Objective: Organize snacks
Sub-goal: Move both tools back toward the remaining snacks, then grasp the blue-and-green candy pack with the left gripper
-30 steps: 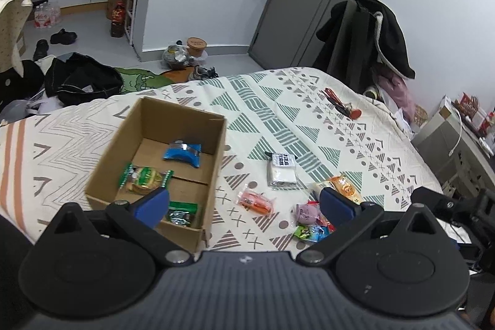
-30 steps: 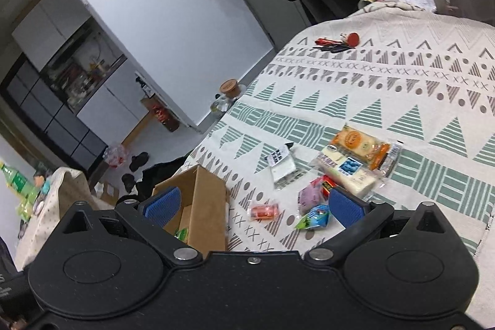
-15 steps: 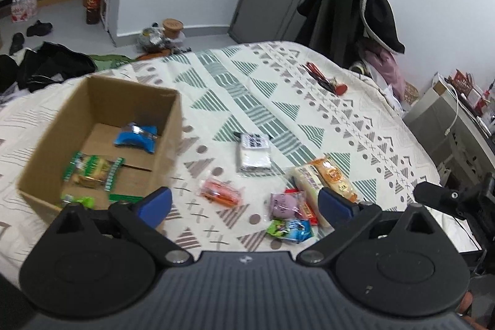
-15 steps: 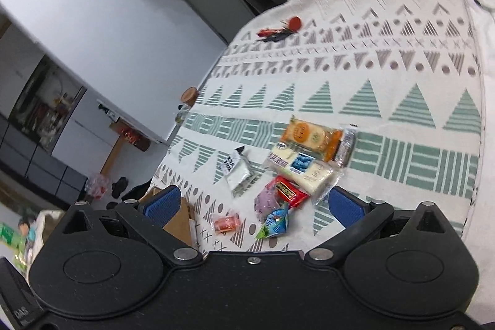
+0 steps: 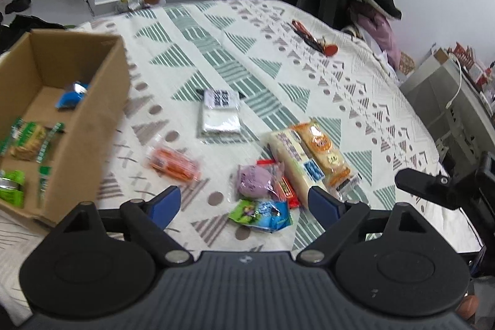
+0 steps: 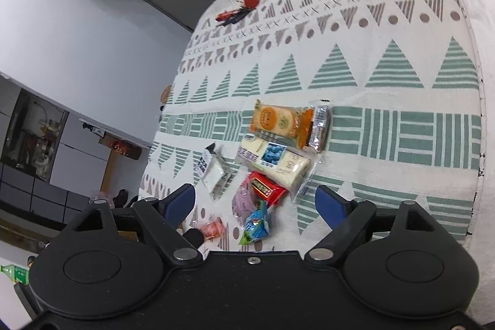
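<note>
Nearest in each wrist view is the tool itself. The left gripper [image 5: 244, 204] stands released, its blue pads spread wide with nothing between them, held above the bed. The right gripper [image 6: 255, 201] is likewise spread and empty.

Just beyond the left gripper, at the near edge of the patterned bedspread [image 5: 355, 88], lies a green-and-blue packet [image 5: 261, 212]. Touching it on the far side are a purple packet [image 5: 255, 180] and a small red packet [image 5: 286, 190]. To their left, a little apart, lies an orange packet [image 5: 173, 164]. To their right, side by side and touching, lie a long white bar [image 5: 295, 158] and an orange biscuit pack [image 5: 324, 152]. Farther out, alone, is a clear-wrapped white pack [image 5: 220, 116]. At the left stands the open cardboard box [image 5: 99, 110], already holding a blue packet [image 5: 72, 95] and green-wrapped snacks [image 5: 29, 139]. Far across the bed lies a bunch of keys [image 5: 312, 39].

Step in hand, as judged: between placements, with both tools empty and directed at the loose cluster; several snacks remain outside the box. The next move calls for choosing one packet, probably the nearest, lowering a gripper so its pads straddle that wrapper alone, and closing without catching the neighbours that touch it. Crinkly film may slip.
</note>
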Available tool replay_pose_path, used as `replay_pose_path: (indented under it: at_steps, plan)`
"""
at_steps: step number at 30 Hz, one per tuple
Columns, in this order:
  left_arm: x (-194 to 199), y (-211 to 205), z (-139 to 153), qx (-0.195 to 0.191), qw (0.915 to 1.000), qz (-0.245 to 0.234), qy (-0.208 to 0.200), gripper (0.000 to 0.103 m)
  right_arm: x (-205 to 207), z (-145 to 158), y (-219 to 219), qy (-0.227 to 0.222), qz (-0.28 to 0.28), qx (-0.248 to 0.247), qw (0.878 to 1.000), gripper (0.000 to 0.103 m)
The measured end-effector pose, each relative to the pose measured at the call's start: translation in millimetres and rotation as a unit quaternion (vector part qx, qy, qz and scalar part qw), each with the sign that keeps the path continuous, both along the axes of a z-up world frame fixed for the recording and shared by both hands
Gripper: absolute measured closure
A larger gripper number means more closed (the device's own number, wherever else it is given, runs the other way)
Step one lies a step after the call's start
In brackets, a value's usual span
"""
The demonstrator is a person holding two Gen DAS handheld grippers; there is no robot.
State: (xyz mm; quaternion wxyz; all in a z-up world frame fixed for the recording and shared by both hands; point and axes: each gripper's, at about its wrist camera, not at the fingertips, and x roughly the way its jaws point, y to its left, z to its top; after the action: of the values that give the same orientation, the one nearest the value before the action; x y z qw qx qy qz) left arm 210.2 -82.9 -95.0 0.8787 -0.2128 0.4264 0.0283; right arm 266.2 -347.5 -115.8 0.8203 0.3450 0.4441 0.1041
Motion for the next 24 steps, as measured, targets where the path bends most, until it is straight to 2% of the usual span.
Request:
replay_pose_path:
  at_steps: [4, 15, 18, 22, 24]
  plan:
    - [11.5, -11.4, -16.7, -0.004, 0.9998, -0.008, 0.017, 0.019, 10.2, -11.7, -3.8, 0.019, -0.004, 0.016, 1.0, 0.02]
    - [35.3, -26.7, -51.5, -0.007, 0.9987, -0.008, 0.049, 0.022, 42.5, -34.2, -6.4, 0.045, 0.019, 0.035, 0.998, 0.023]
    - [38.9, -28.9, -60.5, -0.006, 0.9982, -0.007, 0.059, 0.033, 53.5, -34.5, -1.3, 0.04, 0.048, 0.032, 0.998, 0.023]
    - [41.0, -31.5, -64.3, 0.005, 0.9984, -0.013, 0.055, 0.037, 64.8, -33.7, 4.6, 0.035, 0.059, 0.007, 0.998, 0.023]
    - [40.8, -30.4, -63.6, 0.002, 0.9985, -0.014, 0.053, 0.049, 69.8, -36.0, 7.0, 0.037, 0.061, -0.009, 0.997, 0.023]
